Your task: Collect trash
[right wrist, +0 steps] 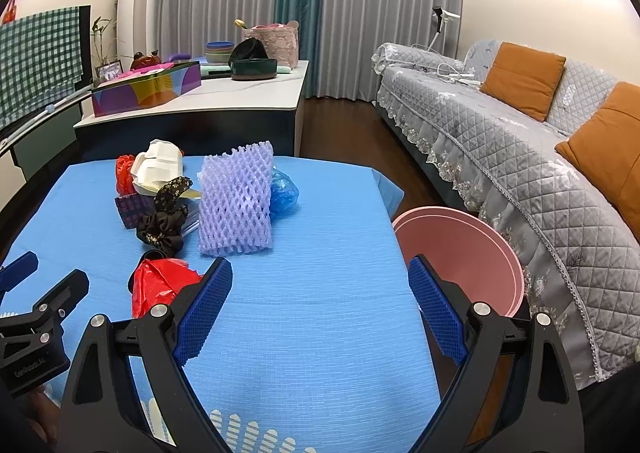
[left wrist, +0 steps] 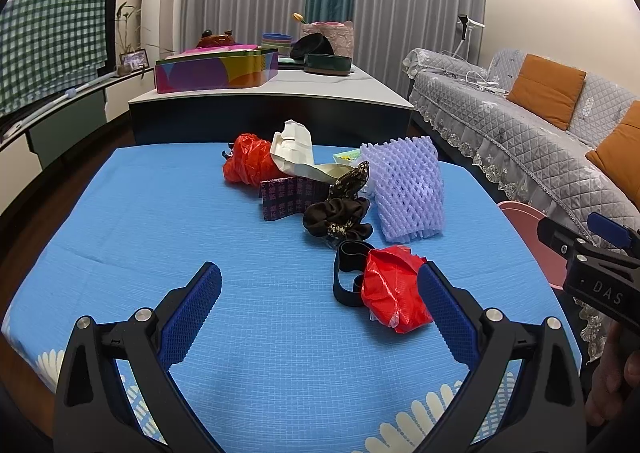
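Two sets of fingers, both spread wide and empty. The left gripper (left wrist: pixel 320 309) has the crinkly red plastic bag (left wrist: pixel 394 287) just inside its right finger, lying on a black elastic band (left wrist: pixel 348 273), so a grab might drag both. Ahead of the right gripper (right wrist: pixel 320 305) sits squishy purple foam netting (right wrist: pixel 237 199); the smooth pink bin (right wrist: pixel 464 249), off the table (right wrist: pixel 320 325), is behind its right finger.

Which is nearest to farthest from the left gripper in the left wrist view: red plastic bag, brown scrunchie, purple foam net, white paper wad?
1. Red plastic bag, beside the left gripper's right finger.
2. Brown scrunchie, mid-table.
3. Purple foam net, right of it, slightly beyond.
4. White paper wad, far edge.
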{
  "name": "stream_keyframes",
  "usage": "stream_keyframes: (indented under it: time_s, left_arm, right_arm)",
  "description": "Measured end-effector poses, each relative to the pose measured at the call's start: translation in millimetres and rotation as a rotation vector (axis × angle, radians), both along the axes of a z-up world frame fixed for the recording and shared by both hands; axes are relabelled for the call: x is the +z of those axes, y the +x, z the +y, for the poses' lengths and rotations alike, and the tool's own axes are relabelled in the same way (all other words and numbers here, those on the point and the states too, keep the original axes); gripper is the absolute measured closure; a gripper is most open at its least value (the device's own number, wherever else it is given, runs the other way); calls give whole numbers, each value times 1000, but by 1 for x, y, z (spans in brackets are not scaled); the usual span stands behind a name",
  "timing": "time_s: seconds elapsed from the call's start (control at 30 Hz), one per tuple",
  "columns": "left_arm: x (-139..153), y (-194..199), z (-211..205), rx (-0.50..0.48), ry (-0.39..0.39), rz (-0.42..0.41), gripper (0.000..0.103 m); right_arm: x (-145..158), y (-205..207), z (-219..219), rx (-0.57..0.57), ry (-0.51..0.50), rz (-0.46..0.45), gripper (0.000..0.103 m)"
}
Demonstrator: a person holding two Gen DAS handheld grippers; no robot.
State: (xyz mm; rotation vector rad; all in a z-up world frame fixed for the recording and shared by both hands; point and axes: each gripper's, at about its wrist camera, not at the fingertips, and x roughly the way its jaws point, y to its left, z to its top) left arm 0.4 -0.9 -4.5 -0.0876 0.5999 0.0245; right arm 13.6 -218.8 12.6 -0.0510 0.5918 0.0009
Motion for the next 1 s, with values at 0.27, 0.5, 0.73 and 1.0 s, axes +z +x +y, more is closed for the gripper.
stream_keyframes:
  time_s: [0.27,0.5,0.73,1.0]
  left_arm:
    - [1,0,-1,-2,3,0,8]
    - [1,0,-1,-3,3,0,8]
    - [2,0,-1,-2,3,0,8]
    - [2,0,-1,-2,2,-1,8]
  right_arm:
    - [0,-1,-1,-8,0,-3,15]
    - [1,-2,-1,-6,-4,-7,15]
    - [2,-1,-1,-4,-4,-7,15]
    - [3,-2,1,-1,-5,-13,15]
